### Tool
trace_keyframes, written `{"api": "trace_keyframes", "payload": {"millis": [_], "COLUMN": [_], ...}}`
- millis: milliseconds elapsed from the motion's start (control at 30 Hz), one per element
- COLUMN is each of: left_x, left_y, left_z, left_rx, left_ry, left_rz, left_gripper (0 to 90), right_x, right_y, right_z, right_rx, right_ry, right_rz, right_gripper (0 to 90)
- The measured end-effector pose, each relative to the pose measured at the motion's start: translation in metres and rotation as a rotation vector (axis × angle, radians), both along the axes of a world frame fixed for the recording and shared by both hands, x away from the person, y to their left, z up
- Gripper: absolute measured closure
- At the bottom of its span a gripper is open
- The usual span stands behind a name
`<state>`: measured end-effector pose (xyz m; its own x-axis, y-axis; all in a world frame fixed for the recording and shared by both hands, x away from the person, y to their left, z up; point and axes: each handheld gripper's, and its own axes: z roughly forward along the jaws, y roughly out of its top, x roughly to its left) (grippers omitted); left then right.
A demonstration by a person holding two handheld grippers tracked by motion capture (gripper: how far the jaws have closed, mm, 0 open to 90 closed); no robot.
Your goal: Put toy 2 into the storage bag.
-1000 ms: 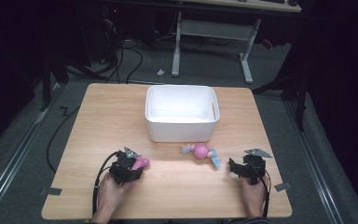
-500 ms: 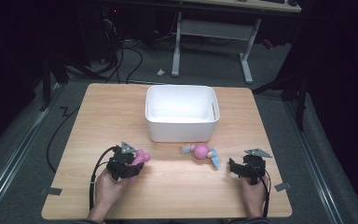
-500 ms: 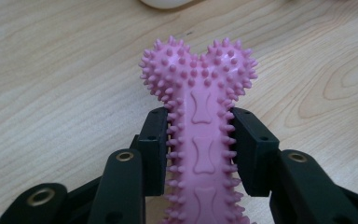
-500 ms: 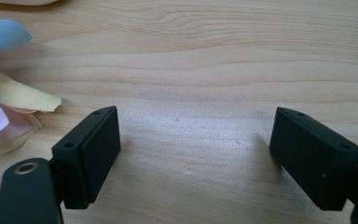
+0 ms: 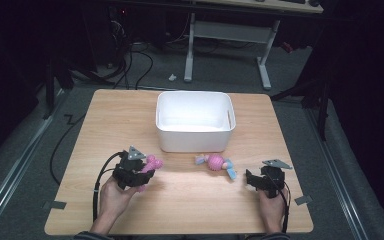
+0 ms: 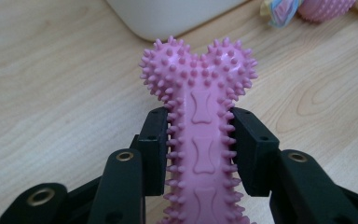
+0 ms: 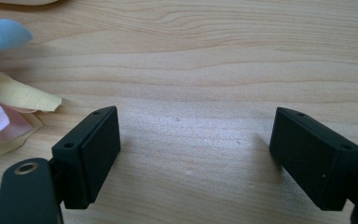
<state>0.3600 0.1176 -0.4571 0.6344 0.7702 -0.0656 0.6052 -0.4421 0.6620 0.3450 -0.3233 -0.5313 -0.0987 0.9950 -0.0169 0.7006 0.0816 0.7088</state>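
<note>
Left gripper (image 6: 200,140) clenched on a pink spiky rubber bone toy (image 6: 198,121), just above the wooden table (image 5: 130,120). Right gripper (image 7: 196,154) released, empty, resting low. White plastic bin (image 5: 195,142) looks empty. Pink ball toy with cloth ribbons (image 5: 214,162) lies before it. Likely binning barely begun.

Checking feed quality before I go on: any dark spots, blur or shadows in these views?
High view: table lit, surroundings nearly black. Left gripper view: pink bone toy sharp, white bin soft. Right gripper view: jaws throw soft shadows on the wood, cloth strips slightly blurred.
</note>
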Motion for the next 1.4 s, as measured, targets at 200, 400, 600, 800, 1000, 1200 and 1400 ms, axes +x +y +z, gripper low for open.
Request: {"api": "trace_keyframes", "payload": {"millis": [200, 400, 600, 800, 1000, 1200, 1400], "left_x": [0.002, 0.002, 0.006, 0.011, 0.017, 0.018, 0.024], "left_y": [-0.004, -0.001, 0.002, 0.0, -0.002, -0.002, -0.001], "left_z": [0.01, 0.02, 0.031, 0.039, 0.053, 0.064, 0.076], "left_rx": [0.013, -0.032, -0.075, -0.093, -0.119, -0.12, -0.122], "left_ry": [-0.02, -0.028, -0.013, -0.014, -0.017, -0.02, -0.027], "left_rz": [-0.021, -0.021, -0.041, -0.049, -0.064, -0.064, -0.064], "left_gripper": [59.6, 59.5, 59.4, 59.4, 59.3, 59.2, 59.2], "right_x": [0.0, 0.0, 0.0, 0.0, 0.0, 0.0, 0.0], "right_y": [0.0, 0.0, 0.0, 0.001, 0.001, 0.001, 0.001], "right_z": [0.0, 0.0, 0.0, 0.0, 0.0, 0.0, 0.0], "right_rx": [-0.002, 0.0, -0.001, -0.002, -0.001, 0.001, -0.002], "right_ry": [-0.001, 0.0, -0.001, -0.001, -0.001, 0.001, 0.0], "right_rz": [0.004, 0.005, 0.006, 0.006, 0.007, 0.006, 0.018], "right_gripper": [16.1, 16.1, 16.1, 16.1, 16.1, 16.2, 16.2]}}
